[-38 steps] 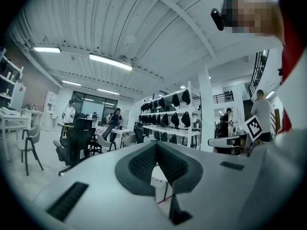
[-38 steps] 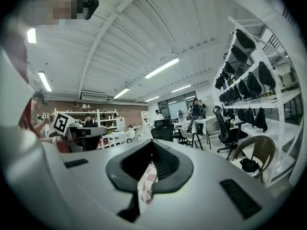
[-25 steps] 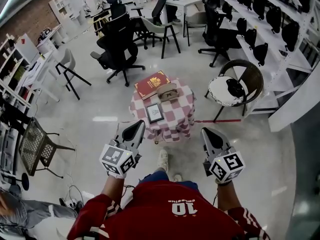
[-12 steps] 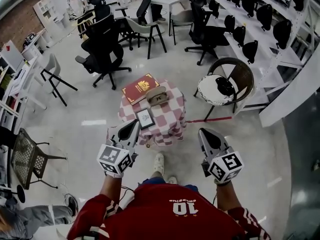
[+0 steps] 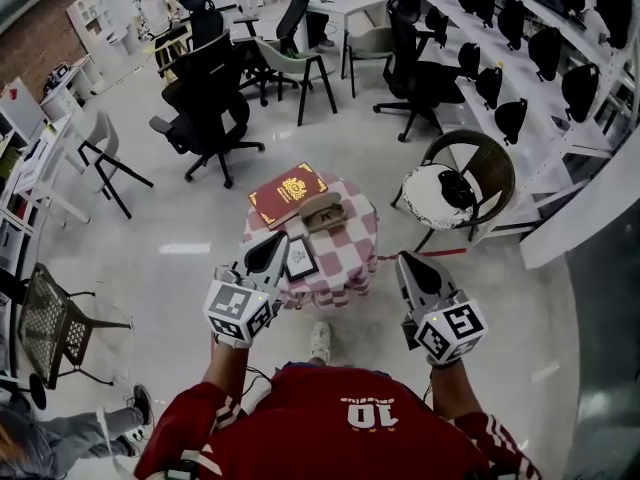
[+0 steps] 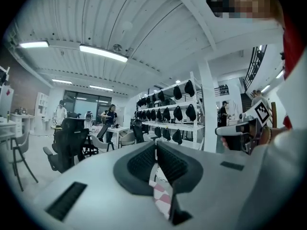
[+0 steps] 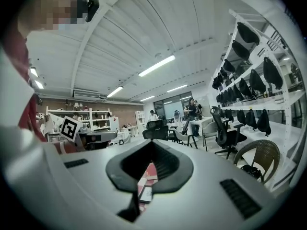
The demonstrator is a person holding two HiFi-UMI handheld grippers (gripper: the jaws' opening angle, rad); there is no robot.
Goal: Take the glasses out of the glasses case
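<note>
Grey-shelled and empty, the left gripper (image 5: 268, 252) and the right gripper (image 5: 413, 267) are both closed and held level at the near side of the checked counter (image 5: 358, 251) — each must spread before any grasp. Past the small framed picture (image 5: 300, 258), the tan glasses case (image 5: 325, 209) lies on the counter's far half, just beside the red book (image 5: 287, 194). Pin its base with one gripper and raise the lid with the other — gently, since it would likely slide.
</note>
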